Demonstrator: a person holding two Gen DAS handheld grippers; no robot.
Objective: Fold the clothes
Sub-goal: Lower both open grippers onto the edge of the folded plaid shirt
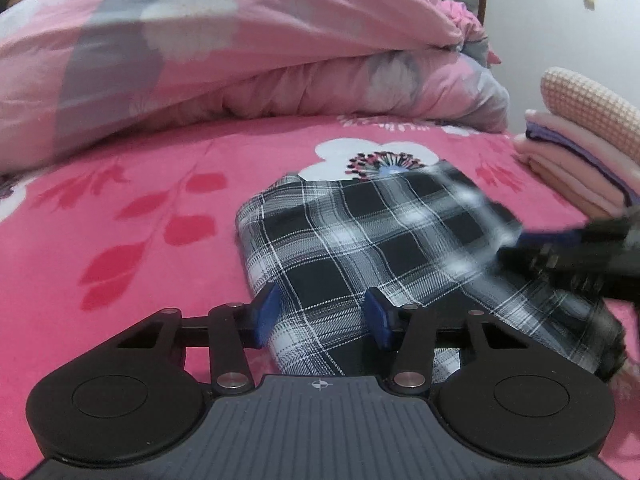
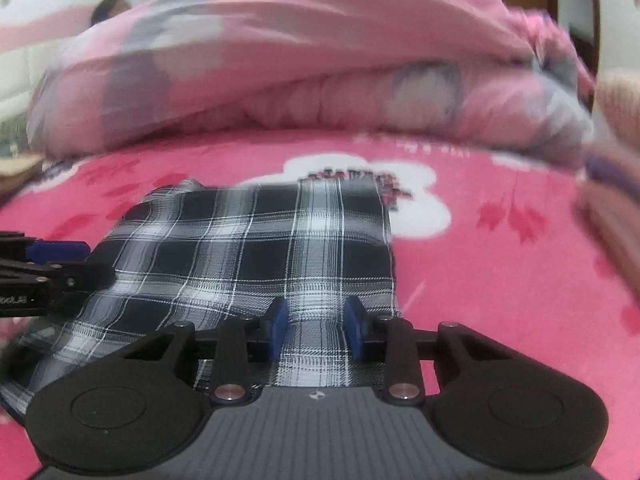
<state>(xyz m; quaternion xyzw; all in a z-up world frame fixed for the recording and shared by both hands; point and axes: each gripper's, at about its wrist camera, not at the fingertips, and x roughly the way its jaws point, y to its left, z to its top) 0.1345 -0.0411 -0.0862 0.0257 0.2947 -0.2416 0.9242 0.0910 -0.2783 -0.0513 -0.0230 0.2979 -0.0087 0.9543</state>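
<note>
A black-and-white plaid garment [image 1: 360, 248] [image 2: 248, 248] lies folded on the pink flowered bed sheet [image 1: 120, 220] [image 2: 500, 280]. My left gripper [image 1: 322, 316] hovers open over the garment's near left edge, its blue pads either side of the cloth. My right gripper [image 2: 317, 330] is open with a narrower gap, and plaid cloth runs between its pads near the garment's right edge. The left wrist view shows the right gripper [image 1: 580, 256] blurred at the garment's right side. The left gripper [image 2: 60, 256] shows at the left of the right wrist view.
A bulky pink and grey duvet [image 1: 240, 60] [image 2: 300, 60] is heaped across the back of the bed. A stack of folded pink and purple clothes [image 1: 580, 160] [image 2: 612, 200] sits at the right. A person [image 2: 108, 8] is far behind the duvet.
</note>
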